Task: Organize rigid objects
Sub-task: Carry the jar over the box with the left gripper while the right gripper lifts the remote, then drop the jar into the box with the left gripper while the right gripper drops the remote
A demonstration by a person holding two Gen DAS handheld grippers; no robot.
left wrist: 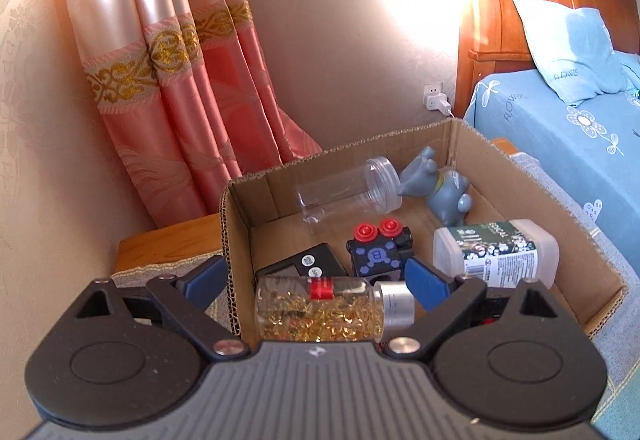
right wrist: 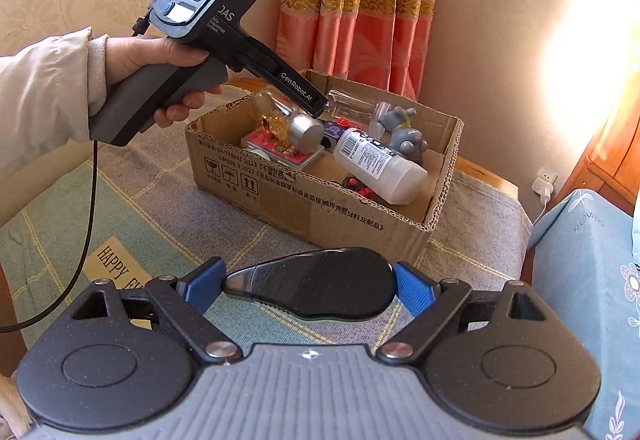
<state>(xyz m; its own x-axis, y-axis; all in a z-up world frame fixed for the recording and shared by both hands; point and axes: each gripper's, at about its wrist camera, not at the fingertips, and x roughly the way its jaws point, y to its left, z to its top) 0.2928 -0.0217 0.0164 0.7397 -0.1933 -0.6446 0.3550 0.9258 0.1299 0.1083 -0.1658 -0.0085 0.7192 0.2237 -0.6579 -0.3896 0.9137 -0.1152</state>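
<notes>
Cardboard box [right wrist: 304, 211] filling; left gripper [left wrist: 316, 280] spread wide over it, gold-filled bottle [left wrist: 320, 314] unpinched; right gripper [right wrist: 310, 286] clamping black mouse [right wrist: 316, 284] just short of it; next, carry and release inside.

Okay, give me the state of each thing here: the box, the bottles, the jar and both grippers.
Box, top open.
Left gripper, open.
Gold bottle, capped, sideways between its jaws.
Right gripper, shut on black oval object.
Clear jar, on its side.
White bottle, on its side.
</notes>
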